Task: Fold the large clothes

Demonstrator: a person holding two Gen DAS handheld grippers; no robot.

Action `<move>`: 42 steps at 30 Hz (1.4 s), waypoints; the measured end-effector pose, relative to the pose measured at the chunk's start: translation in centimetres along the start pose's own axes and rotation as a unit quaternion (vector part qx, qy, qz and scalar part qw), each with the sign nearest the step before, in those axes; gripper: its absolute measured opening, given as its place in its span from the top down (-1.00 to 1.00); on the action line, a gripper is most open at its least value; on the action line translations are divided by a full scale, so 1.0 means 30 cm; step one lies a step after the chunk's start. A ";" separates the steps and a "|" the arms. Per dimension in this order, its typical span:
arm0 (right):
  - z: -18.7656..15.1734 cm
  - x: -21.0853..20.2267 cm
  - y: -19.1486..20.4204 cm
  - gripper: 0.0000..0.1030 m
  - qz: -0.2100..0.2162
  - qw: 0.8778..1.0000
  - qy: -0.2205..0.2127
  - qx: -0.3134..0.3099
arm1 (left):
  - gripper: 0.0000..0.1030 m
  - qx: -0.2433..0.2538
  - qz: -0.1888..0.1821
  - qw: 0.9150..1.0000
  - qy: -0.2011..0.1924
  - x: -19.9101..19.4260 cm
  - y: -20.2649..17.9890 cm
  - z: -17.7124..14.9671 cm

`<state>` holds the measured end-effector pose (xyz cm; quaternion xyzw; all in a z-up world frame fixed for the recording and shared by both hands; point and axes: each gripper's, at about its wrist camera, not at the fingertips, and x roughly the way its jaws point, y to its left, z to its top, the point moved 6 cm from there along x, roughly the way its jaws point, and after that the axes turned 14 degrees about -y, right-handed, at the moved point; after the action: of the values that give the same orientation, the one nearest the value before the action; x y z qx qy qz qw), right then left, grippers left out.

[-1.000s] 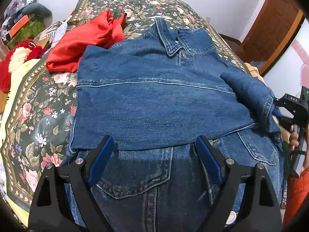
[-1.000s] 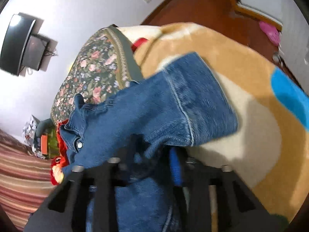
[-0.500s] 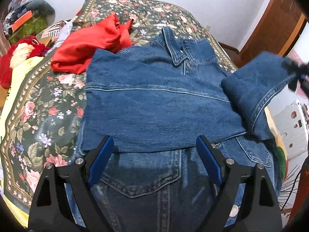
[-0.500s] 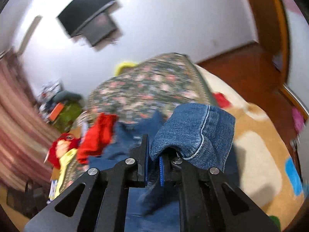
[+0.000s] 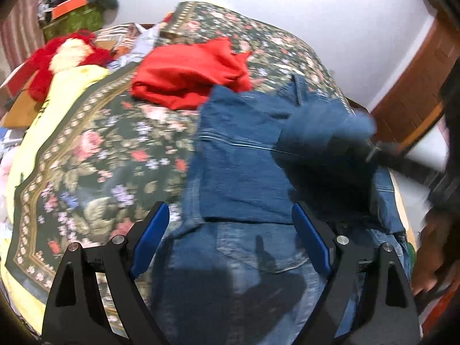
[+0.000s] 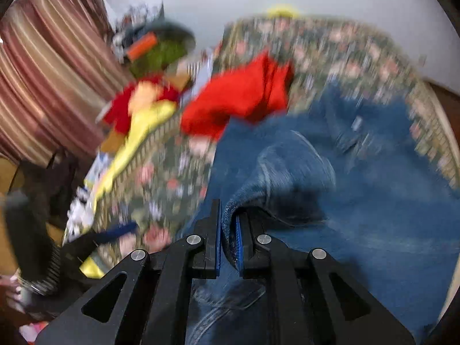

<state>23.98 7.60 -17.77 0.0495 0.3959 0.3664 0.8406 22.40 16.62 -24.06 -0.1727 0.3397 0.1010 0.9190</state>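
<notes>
One denim jacket (image 5: 244, 155) lies spread on the flowered bedspread (image 5: 95, 155), its collar toward the far end of the bed and its body already folded across itself. Its sleeve (image 6: 290, 178) is lifted off the pile: the right gripper (image 6: 228, 230) has its blue pads pressed together on the cuff edge, and the cloth bulges up just beyond the fingertips. In the left wrist view that same sleeve shows as a blurred blue lump at the right, above the jacket's body, with the right gripper's dark shape and a hand (image 5: 431, 258) behind it at the right edge. The left gripper (image 5: 230, 230) hangs over the near part of the jacket with its jaws wide apart and nothing between them; denim fills the gap below. Just beyond the jacket on the far left lies a crumpled red garment (image 5: 189, 77), touching the denim's corner. Farther left, off the bedspread, sit a red and white plush toy (image 5: 66, 54) and a yellow cloth (image 5: 69, 86). Striped curtains (image 6: 49, 72) hang at the left in the right wrist view.
</notes>
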 end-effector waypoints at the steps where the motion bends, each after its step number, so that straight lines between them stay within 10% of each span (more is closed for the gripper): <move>1: -0.030 0.025 -0.004 0.85 0.003 1.000 0.017 0.012 | -0.69 -0.008 0.006 1.000 0.000 -0.006 0.032 -0.003; 9: -0.147 0.048 0.019 0.41 0.027 0.992 0.115 0.053 | -0.69 -0.058 0.035 0.998 0.010 -0.020 0.174 -0.038; 17: -0.073 -0.106 -0.059 0.05 0.039 0.993 0.069 0.085 | -0.69 -0.058 0.005 0.998 0.021 -0.021 0.115 -0.043; 26: -0.003 -0.417 -0.337 -0.33 -0.121 0.989 -0.070 0.039 | -0.69 -0.123 -0.073 0.986 0.089 0.047 0.010 -0.111; 34: -0.116 -0.551 -0.573 -0.41 -0.191 0.973 -0.081 0.101 | -0.66 -0.171 -0.083 0.973 0.134 0.145 -0.008 -0.180; 42: -0.189 -0.597 -0.689 -0.41 -0.223 0.964 -0.063 0.129 | 0.43 -0.034 -0.016 0.997 0.073 0.139 -0.077 -0.107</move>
<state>24.44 -20.34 -18.08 0.0912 0.3874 0.1115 0.9106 24.34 13.53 -28.50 -0.2166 0.3996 0.0850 0.8867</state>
